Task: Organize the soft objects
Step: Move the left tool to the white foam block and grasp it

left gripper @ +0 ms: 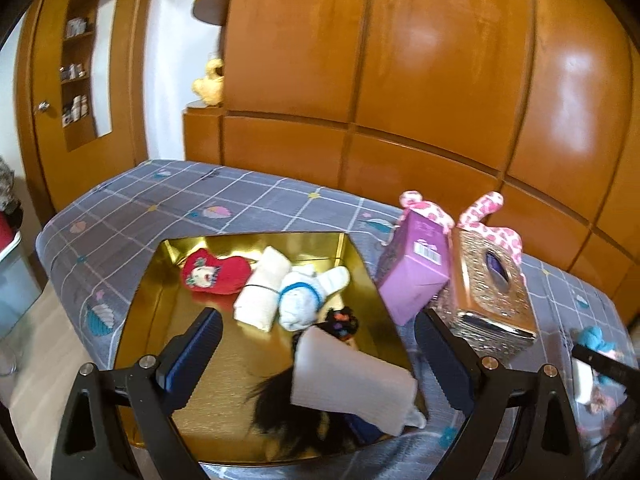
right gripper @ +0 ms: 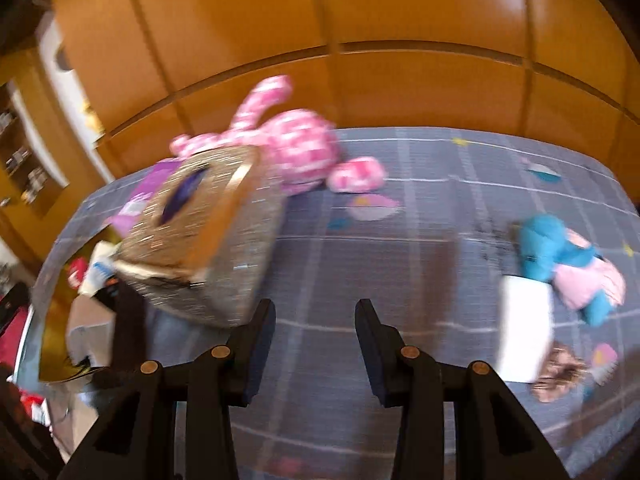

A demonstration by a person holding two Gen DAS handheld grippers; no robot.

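A gold tray (left gripper: 152,300) lies on the bed and holds a red plush (left gripper: 214,274), a rolled cream towel (left gripper: 262,290), a white-and-blue plush (left gripper: 306,294), a black hair tie (left gripper: 342,320), a black-haired doll (left gripper: 288,412) and a white rolled cloth (left gripper: 352,388). My left gripper (left gripper: 318,356) is open above the tray, empty. My right gripper (right gripper: 316,320) is open and empty over the bedspread. A pink spotted plush (right gripper: 304,152) lies behind the tissue box. A blue-and-pink plush (right gripper: 560,256), a white cloth (right gripper: 526,332) and a brown curly item (right gripper: 558,376) lie to its right.
A glittery gold tissue box (right gripper: 200,240) and a purple carton (left gripper: 416,264) stand right of the tray. The grey checked bedspread (right gripper: 400,240) runs under everything. A wooden wardrobe (left gripper: 400,60) stands behind the bed. The right view is blurred.
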